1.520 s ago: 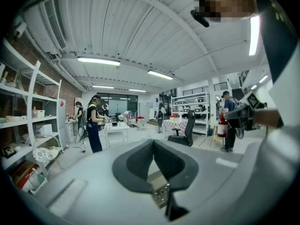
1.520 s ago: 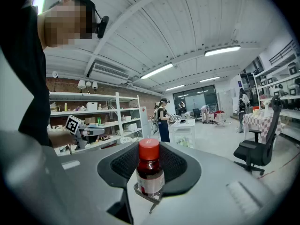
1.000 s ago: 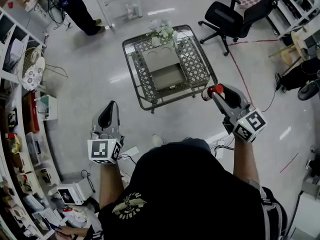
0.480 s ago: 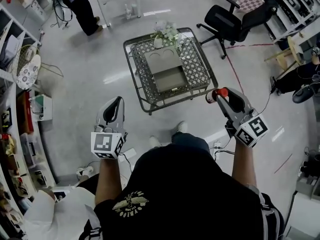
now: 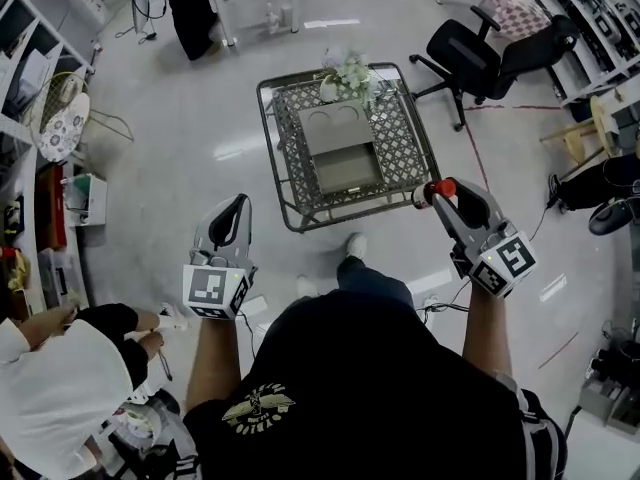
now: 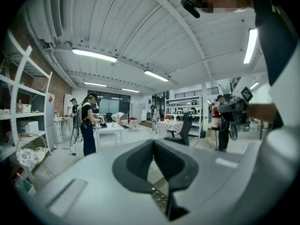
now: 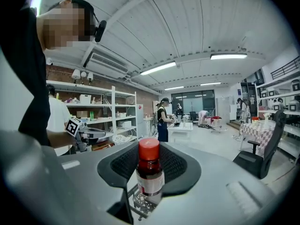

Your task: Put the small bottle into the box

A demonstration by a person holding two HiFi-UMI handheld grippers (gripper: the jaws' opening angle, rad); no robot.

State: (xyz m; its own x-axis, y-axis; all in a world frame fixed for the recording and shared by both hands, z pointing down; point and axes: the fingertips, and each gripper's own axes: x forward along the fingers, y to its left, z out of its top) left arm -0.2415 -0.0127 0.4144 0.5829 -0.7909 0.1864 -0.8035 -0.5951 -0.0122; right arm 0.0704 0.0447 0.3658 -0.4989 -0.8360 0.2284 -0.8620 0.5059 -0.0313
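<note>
Red-capped small bottle [image 7: 149, 172] nearer table [image 5: 291, 140]

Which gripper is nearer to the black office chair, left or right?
Right. The right gripper, shut on the small bottle, is on the same side of the table as the chair; the left gripper is on the opposite side.

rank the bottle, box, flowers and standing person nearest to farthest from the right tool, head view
1. bottle, held in the right tool
2. box, mid table
3. flowers, table's far end
4. standing person, top left, beyond it
</note>
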